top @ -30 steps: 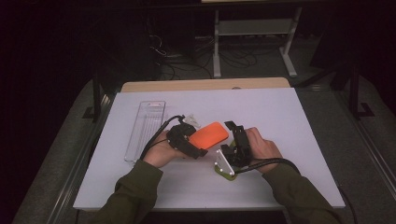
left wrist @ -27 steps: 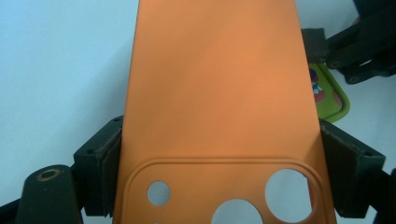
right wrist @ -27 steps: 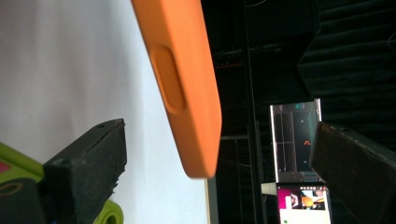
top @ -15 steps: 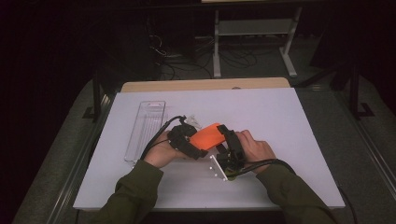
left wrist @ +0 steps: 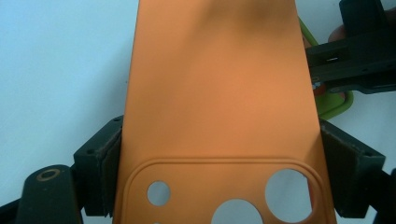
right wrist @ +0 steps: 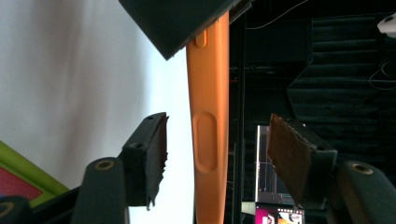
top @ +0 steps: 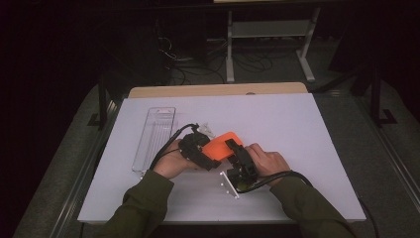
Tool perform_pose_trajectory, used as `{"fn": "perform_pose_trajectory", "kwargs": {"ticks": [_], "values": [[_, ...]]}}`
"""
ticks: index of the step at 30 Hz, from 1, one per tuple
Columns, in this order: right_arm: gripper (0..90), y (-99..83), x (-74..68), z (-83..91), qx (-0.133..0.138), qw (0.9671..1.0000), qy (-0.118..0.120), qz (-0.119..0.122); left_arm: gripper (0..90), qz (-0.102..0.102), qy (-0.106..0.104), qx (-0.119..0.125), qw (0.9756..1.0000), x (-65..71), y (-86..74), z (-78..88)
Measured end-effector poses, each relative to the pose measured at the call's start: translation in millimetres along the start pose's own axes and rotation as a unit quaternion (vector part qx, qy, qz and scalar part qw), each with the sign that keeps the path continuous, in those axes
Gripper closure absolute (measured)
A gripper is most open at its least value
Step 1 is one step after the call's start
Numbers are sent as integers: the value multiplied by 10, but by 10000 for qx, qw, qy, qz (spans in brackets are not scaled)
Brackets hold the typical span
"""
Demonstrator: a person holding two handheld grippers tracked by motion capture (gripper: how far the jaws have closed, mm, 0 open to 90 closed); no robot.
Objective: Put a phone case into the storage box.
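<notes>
The left hand-held gripper (left wrist: 219,186) is clamping the orange phone case (top: 221,147) above the worktop (top: 307,129), steadying it while the right hand-held gripper (right wrist: 217,158), jaws half-open, is closing around its edge without touching.

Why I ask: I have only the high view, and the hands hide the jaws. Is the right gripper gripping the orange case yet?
Observer: Not yet. In the right gripper view the case stands edge-on between the jaws of the right gripper. They have just been closing, but a gap remains at each pad.
Operator: Does the left one hold it?
Observer: Yes. The left gripper is shut on its long edges, near the camera holes.
Operator: Anything else close by?
Observer: A green-rimmed thing shows beside the right gripper in the left gripper view. I cannot tell what it is.
</notes>
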State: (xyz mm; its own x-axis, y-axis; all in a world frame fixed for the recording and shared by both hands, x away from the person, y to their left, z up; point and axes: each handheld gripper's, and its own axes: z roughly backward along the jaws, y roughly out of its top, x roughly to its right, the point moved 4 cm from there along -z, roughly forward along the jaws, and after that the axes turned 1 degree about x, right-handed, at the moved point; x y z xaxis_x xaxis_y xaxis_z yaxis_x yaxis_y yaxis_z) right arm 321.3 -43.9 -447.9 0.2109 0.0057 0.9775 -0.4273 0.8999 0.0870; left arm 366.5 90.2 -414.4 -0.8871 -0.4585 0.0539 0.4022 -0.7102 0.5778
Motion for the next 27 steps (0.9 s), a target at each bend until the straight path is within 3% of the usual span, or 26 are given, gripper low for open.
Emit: {"fn": "perform_pose_trajectory", "kwargs": {"ticks": [17,27], "values": [[671,45,-51,21,81,9997,40,224,156,1,-3,-30,10000,6,-2,-10],[755,58,-61,26,29,9996,-30,284,156,80,-15,17,10000,-5,-3,-12]]}}
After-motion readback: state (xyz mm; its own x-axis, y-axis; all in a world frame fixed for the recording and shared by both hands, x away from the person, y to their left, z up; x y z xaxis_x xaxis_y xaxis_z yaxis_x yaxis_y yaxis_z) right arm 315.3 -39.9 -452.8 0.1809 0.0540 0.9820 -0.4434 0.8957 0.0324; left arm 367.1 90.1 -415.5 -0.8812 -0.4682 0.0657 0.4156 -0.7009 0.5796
